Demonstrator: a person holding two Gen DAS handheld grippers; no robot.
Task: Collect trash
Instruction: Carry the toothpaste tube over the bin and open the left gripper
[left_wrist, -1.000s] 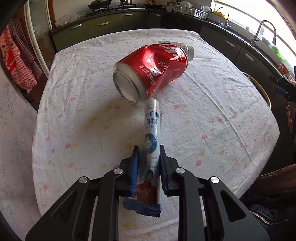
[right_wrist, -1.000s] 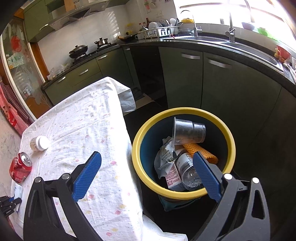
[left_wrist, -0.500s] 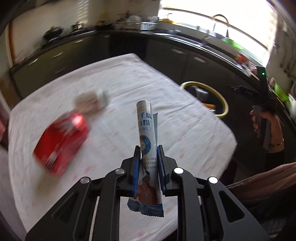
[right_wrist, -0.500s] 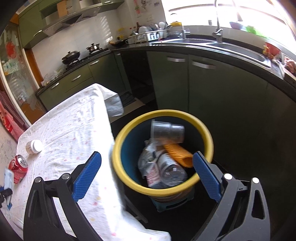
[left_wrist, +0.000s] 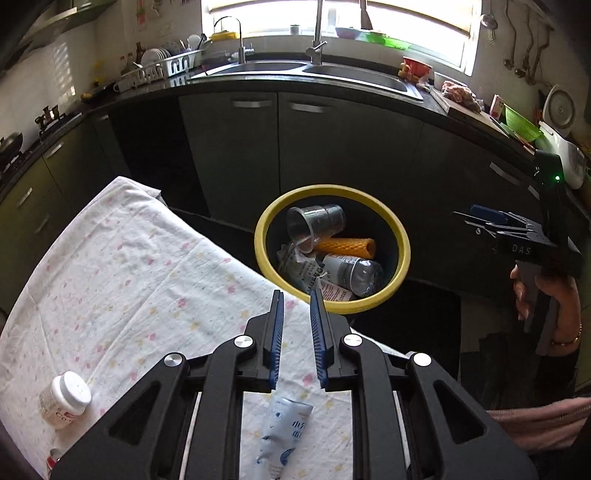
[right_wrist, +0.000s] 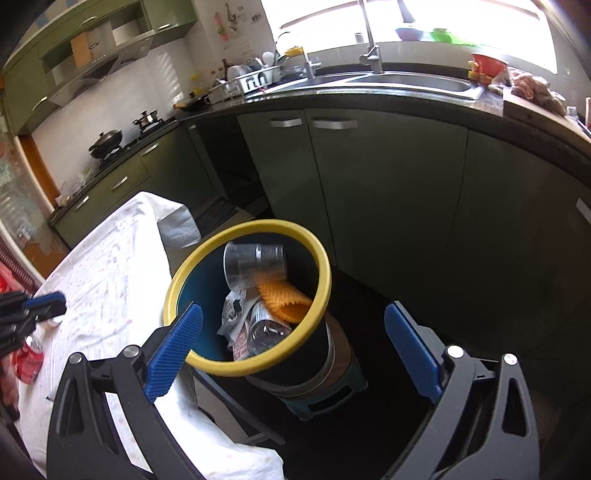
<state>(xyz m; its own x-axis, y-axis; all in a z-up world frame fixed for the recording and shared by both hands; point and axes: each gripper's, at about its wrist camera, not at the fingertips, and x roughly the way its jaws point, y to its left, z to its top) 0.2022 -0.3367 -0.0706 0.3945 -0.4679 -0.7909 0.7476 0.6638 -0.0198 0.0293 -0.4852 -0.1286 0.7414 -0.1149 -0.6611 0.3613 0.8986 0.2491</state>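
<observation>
- Crumpled blue-and-white snack wrapper (left_wrist: 282, 432) lies on the white flowered tabletop (left_wrist: 122, 280), under the left gripper (left_wrist: 297, 306); its blue pads are slightly apart, holding nothing
- right gripper (right_wrist: 293, 334) is wide apart above the yellow-rimmed trash bin (right_wrist: 321, 258)

Blue-white wrapper (left_wrist: 282, 434) flat on tablecloth — yellow-rimmed bin (left_wrist: 400, 236) part-filled.
</observation>
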